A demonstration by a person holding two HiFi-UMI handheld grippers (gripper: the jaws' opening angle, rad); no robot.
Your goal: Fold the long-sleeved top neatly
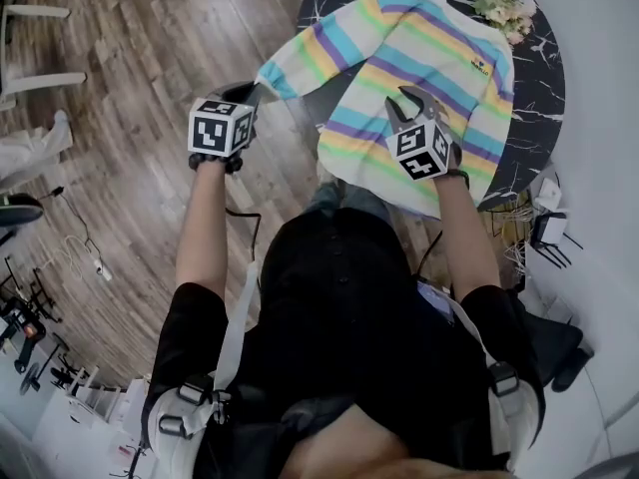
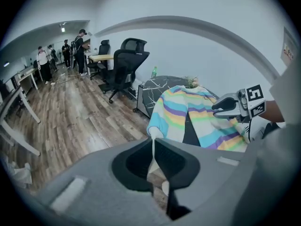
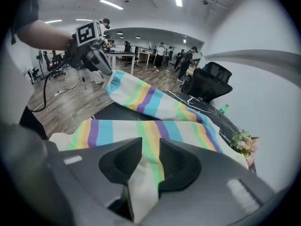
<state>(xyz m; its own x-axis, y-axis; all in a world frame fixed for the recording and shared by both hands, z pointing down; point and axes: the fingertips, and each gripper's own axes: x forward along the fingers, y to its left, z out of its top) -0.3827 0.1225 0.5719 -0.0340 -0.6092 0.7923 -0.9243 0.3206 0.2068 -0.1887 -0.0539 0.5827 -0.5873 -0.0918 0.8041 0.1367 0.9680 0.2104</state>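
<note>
One long-sleeved top [image 1: 429, 58], striped in pastel bands, is spread over the dark marbled tabletop [image 1: 539, 88], with its lower edge hung over the near rim. One sleeve [image 1: 305, 58] is raised off the tabletop and stretched out over the wooden floor [image 1: 120, 88]. Its pale cuff [image 2: 154, 133] is pinched in the left hand-held gripper [image 1: 245, 96], whose jaws are brought almost together on the thin fabric. The right hand-held gripper [image 1: 409, 98] is set down on the body of the garment near its middle. Its jaws are held at a moderate gap, and in the right gripper view that gap is filled by a bunched fold of striped cloth.

The knit is judged to be light, soft and limp. No shape will be kept by it unaided, and sagging and creasing are to be expected wherever it is lifted. Some stretch is likely, so a hard pull on the cuff could skew the body. Hold is best taken at edges and seams, such as the cuff, shoulder or hem, where the layers are thicker. A slip is thought unlikely on such cloth, but two layers may be caught together unintentionally.

A small bunch of flowers [image 1: 504, 8] is seen at the far edge of the tabletop, just beside the shoulder.
</note>
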